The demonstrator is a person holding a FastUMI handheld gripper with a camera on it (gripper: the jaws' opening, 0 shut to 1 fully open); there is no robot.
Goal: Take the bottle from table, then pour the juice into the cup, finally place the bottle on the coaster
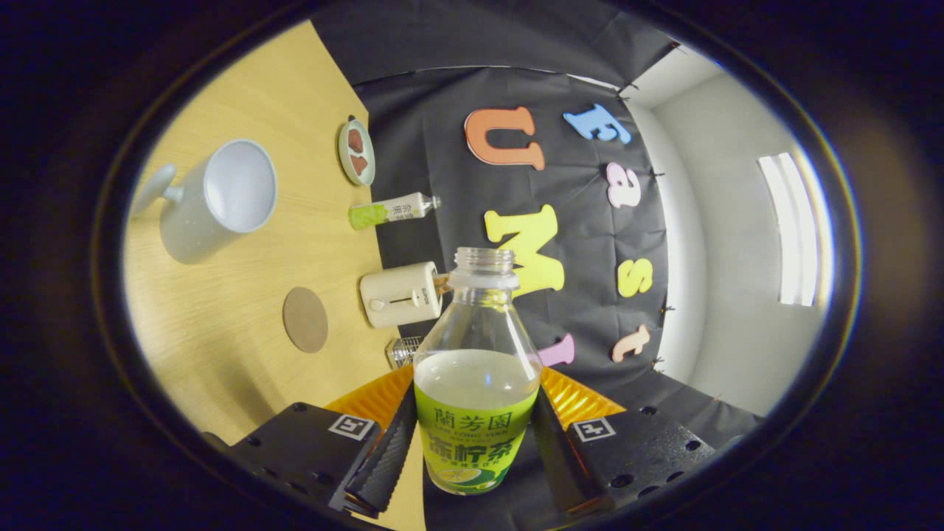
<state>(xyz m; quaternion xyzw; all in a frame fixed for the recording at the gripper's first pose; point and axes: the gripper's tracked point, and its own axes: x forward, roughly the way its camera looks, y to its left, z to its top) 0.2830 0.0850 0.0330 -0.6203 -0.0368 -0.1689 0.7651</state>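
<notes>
Jaws of the gripper (476, 450) clamp the clear plastic bottle with a green label (476, 383), uncapped and half full of pale juice, one finger pressing each side. The view is rolled sideways, which suggests tilting toward the white ceramic cup (217, 199) on the wooden desk (221, 354). A round brown coaster (305, 319) lies nearer.

I log: uncapped bottle (476, 376), half-full, green label, lower centre; white cup (221, 198), empty, upper left; round brown coaster (305, 319), centre-left.
</notes>
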